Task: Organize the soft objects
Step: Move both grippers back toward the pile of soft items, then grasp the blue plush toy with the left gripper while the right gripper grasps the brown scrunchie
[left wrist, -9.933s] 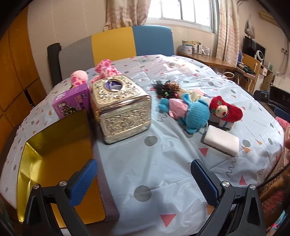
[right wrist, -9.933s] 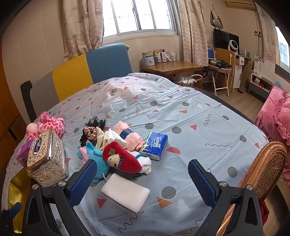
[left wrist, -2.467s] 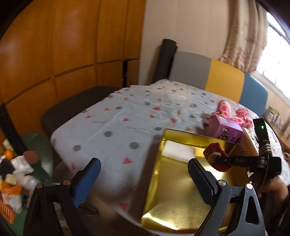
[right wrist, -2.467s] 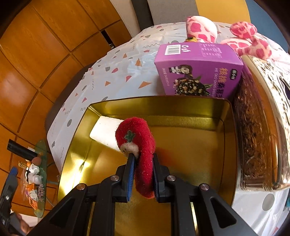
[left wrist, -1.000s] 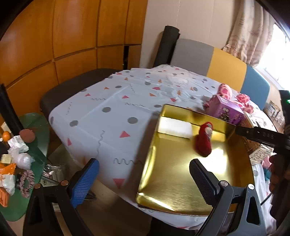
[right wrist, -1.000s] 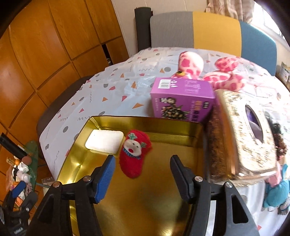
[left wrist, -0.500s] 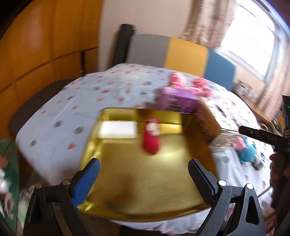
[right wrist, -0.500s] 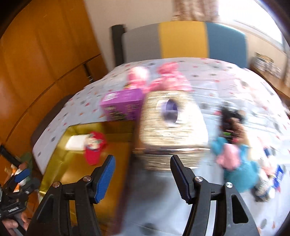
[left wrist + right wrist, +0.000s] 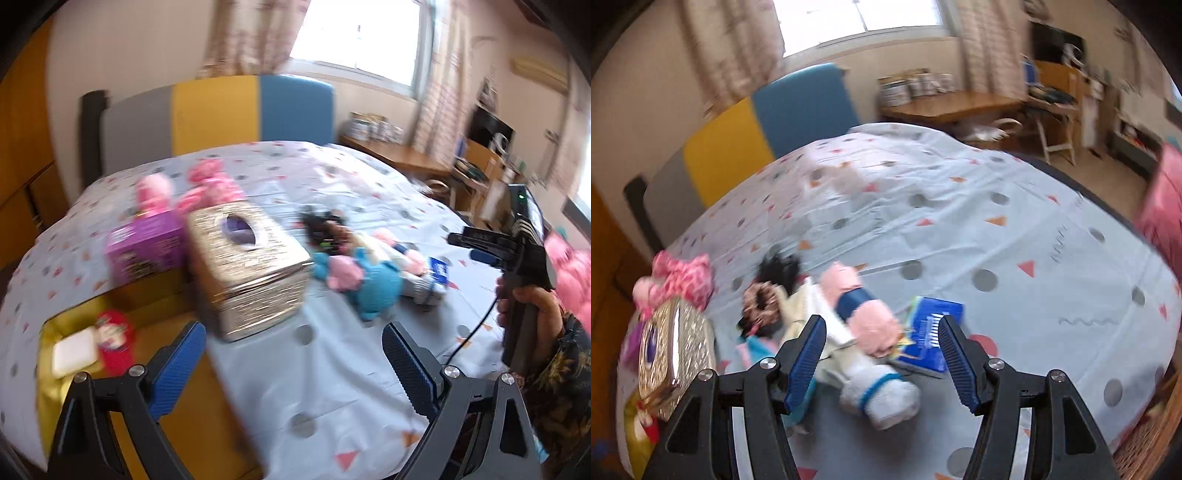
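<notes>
The pile of soft toys (image 9: 849,332) lies on the cloth-covered surface (image 9: 1015,240), bunched together just right of the gold tissue box (image 9: 247,266): a blue plush toy (image 9: 376,284), pink and cream socks (image 9: 871,325), a white sock with a blue band (image 9: 882,395) and a dark hair tie (image 9: 768,299). They seem left loose there because they are not yet sorted. The gold tray (image 9: 66,369), on the other side of the tissue box, already holds a red Santa toy (image 9: 114,339) and a white sponge (image 9: 74,354), so it looks like the collecting place.

The right tool (image 9: 879,354) hangs over the pile with its blue pads apart and nothing between them; the pink sock and the white one lie below and beyond the gap, not touched. A blue tissue pack (image 9: 931,332) sits just beside the right pad. The left tool (image 9: 291,365) is also spread and empty, nearer the viewer than the tissue box, well apart from the toys. A hand (image 9: 528,306) grips the right tool's handle.
</notes>
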`<state>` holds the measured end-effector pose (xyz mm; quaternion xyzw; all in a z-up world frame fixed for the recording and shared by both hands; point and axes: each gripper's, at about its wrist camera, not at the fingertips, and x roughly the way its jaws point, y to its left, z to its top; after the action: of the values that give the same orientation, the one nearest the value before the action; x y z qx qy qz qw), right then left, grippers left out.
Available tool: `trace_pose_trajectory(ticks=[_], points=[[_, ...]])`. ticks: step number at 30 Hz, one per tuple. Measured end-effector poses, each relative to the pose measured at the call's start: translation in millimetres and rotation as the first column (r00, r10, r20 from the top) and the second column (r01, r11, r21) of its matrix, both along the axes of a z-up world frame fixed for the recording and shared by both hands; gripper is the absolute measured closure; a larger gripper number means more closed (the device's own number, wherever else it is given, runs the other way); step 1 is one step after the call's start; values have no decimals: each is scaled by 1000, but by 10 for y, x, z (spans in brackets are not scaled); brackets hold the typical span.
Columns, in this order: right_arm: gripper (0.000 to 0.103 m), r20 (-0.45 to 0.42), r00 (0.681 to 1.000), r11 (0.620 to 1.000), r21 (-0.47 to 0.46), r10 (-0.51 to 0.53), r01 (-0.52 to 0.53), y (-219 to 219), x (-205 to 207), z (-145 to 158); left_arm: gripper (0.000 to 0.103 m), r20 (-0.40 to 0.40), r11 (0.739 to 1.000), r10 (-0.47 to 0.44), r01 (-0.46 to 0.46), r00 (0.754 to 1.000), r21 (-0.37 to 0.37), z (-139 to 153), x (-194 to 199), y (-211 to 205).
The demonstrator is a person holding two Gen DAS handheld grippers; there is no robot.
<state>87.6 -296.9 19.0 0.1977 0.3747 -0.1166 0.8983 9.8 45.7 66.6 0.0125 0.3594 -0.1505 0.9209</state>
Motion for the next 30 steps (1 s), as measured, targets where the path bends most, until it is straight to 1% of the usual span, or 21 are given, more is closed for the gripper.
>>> trace_pose_trajectory(ticks=[1,2,3,5,7,10,14,15,16,18,19,23,24,25,27,28,29,30], points=[[39,-6,1000,999,46,-24,24,-76,-6,-29,6,-7,1000,-24,24,1000,7,-6,68,-141],[39,7,999,994,99,-41,40,-150,-21,-42,6,-17,999,-43,43,999,8,-20,140,-267],[39,18,998,991,126,-56,54,-217,-38,-37,7,-29,998,-62,62,998,1,-40,205,-374],[39,25,997,988,139,-69,65,-259,-71,-26,8,-66,996,-88,87,994,-17,-96,346,-573],[39,23,998,983,177,-60,55,-297,-57,-57,8,-106,993,-110,106,988,-45,-171,475,-760],[39,17,999,977,211,-42,37,-331,7,-108,8,-156,991,-126,118,980,-62,-293,653,-1034],[38,34,999,970,240,-37,28,-353,2,-119,7,-232,993,-112,104,966,-46,-519,921,-1356],[35,36,999,967,252,-37,27,-365,-2,-126,6,-245,995,-101,93,964,-44,-560,985,-1393],[35,38,999,965,263,-39,28,-372,-4,-127,5,-257,996,-89,81,962,-42,-607,1068,-1445],[35,41,999,960,280,-35,22,-383,1,-137,4,-263,998,-67,62,962,-27,-664,1187,-1513],[35,42,999,958,287,-32,19,-384,4,-141,4,-267,999,-47,46,962,-9,-714,1264,-1557],[35,44,999,953,304,-18,4,-375,15,-153,4,-298,999,-3,13,955,32,-909,1505,-1673],[35,44,999,952,307,-15,0,-369,17,-154,6,-298,999,3,11,954,44,-953,1555,-1702],[35,44,999,951,309,-11,-4,-363,19,-156,7,-298,998,5,13,955,58,-1010,1609,-1731],[35,42,999,951,310,-7,-7,-357,24,-161,37,-305,996,-8,35,952,85,-1124,1659,-1783],[35,42,999,951,310,-6,-7,-358,27,-167,37,-315,993,-21,56,949,101,-1208,1661,-1807],[35,41,999,950,311,-5,-8,-358,28,-170,44,-330,993,-42,77,943,93,-1265,1642,-1812],[35,40,999,950,313,-4,-9,-359,30,-175,47,-324,992,-49,84,945,95,-1285,1607,-1811]])
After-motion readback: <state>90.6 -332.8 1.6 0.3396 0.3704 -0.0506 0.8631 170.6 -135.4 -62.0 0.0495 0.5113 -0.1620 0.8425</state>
